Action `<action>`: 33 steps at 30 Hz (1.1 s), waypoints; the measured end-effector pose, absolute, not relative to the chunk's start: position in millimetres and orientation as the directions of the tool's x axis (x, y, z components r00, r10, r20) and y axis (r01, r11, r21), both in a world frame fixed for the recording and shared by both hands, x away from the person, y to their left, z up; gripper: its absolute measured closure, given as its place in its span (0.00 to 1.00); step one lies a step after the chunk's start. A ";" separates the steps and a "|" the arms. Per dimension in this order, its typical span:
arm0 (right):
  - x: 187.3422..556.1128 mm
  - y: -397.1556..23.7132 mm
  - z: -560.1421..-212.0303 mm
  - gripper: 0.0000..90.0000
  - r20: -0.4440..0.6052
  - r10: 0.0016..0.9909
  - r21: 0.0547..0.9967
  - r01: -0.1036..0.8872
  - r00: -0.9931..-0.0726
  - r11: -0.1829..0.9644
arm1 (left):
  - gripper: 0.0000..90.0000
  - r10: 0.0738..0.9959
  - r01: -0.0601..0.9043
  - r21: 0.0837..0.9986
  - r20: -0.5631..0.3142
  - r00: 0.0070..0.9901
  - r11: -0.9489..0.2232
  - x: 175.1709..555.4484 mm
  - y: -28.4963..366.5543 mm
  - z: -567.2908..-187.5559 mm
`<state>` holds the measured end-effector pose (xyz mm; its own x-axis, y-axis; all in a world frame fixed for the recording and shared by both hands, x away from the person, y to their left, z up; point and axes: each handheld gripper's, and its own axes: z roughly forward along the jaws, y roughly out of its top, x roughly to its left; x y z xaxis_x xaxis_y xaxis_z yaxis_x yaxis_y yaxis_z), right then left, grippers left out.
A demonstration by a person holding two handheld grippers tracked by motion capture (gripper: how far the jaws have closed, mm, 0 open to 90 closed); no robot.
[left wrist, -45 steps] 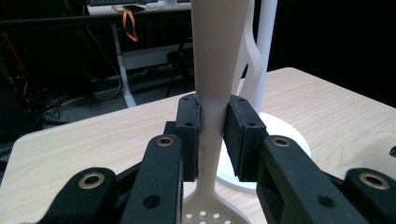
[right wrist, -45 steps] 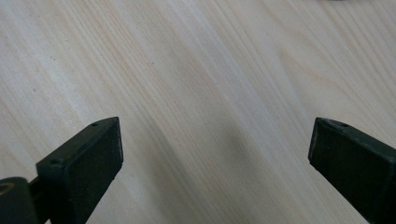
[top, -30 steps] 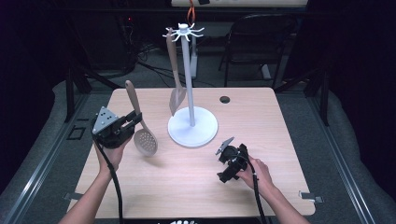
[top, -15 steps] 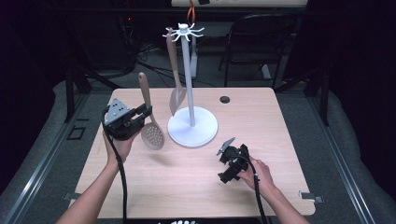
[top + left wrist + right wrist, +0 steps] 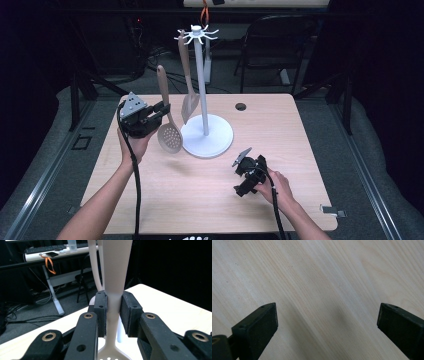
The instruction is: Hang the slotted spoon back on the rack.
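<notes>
Here, spoon: one pale beige plastic slotted spoon (image 5: pixel 167 120), held upright above the table, just left of the stand's base.
Left gripper (image 5: pixel 113 312): I have it pinching the spoon's handle.
Right gripper (image 5: pixel 325 325): spread, holding nothing, over bare wood.
Stand: one white hook stand (image 5: pixel 205 100); one beige spatula (image 5: pixel 186 80) hangs there.
Surface: light wooden table (image 5: pixel 300 130); dark room behind.
Writing: none I can read.

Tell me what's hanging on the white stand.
A spatula hangs from a hook on the stand. The other hooks look bare. Its base's left edge is covered by the slotted spoon in the left tool.
</notes>
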<state>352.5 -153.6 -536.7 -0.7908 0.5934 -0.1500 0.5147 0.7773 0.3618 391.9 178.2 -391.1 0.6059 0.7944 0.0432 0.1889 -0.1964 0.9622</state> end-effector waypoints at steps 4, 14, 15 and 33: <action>352.0 -154.3 -537.3 0.03 -0.138 0.603 0.376 0.521 -0.786 0.766 | 0.84 0.791 0.190 0.963 0.037 0.610 -0.191 395.1 172.4 -386.5; 352.1 -154.3 -538.1 0.03 -0.131 0.607 0.382 0.525 -0.784 0.760 | 0.84 0.790 0.196 0.959 0.042 0.612 -0.203 402.3 159.4 -378.2; 352.2 -154.3 -538.1 0.03 -0.130 0.607 0.383 0.525 -0.784 0.760 | 0.84 0.789 0.201 0.959 0.035 0.614 -0.200 404.8 157.2 -376.3; 352.4 -154.9 -537.1 0.03 -0.139 0.604 0.379 0.521 -0.785 0.765 | 0.84 0.799 0.229 0.953 0.022 0.601 -0.199 423.2 134.8 -356.0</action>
